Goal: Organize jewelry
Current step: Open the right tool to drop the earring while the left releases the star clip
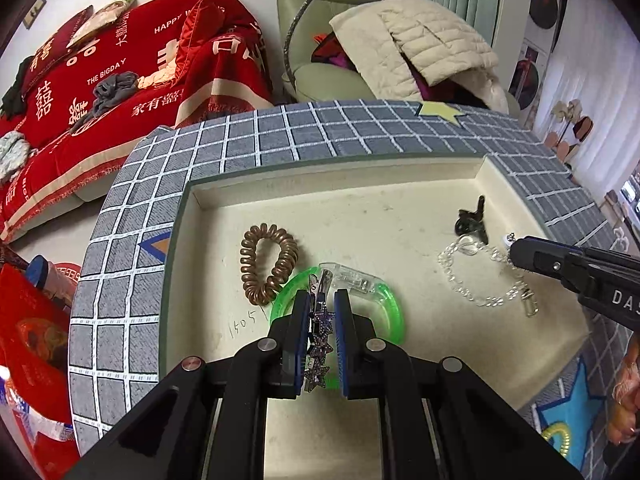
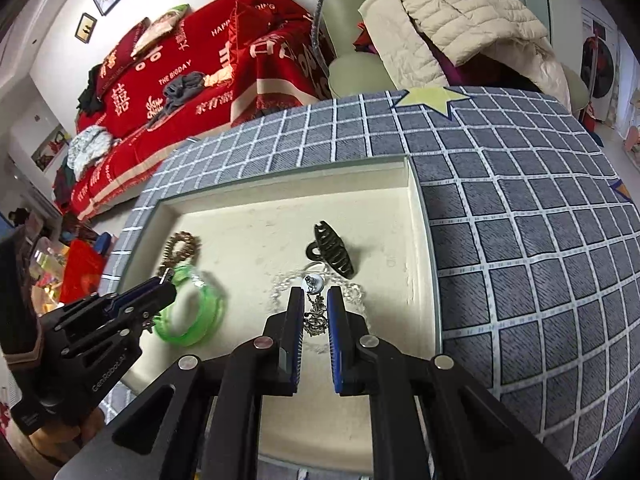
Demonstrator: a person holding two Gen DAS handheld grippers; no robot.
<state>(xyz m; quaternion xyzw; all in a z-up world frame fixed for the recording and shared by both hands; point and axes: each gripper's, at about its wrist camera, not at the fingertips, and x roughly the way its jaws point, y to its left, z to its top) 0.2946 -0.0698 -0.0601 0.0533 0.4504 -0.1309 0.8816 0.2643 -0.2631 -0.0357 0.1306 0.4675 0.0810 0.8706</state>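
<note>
A cream tray (image 1: 380,216) sits sunk in a grey checked cloth. My left gripper (image 1: 323,300) is shut on a purple star hair clip (image 1: 318,344), held over a green bangle (image 1: 388,308) and a clear clip (image 1: 352,278). A bronze spiral hair tie (image 1: 267,262) lies to its left. My right gripper (image 2: 312,296) is shut on a dangling silver earring (image 2: 314,312), above a clear bead bracelet (image 1: 476,276). A black claw clip (image 2: 334,250) lies just beyond it.
The grey checked cloth (image 2: 520,220) surrounds the tray, with a yellow star patch (image 2: 434,100) at the back. Beyond stand a red-covered sofa (image 1: 120,76) and a green armchair (image 1: 320,20) with a cream quilted jacket (image 1: 420,44).
</note>
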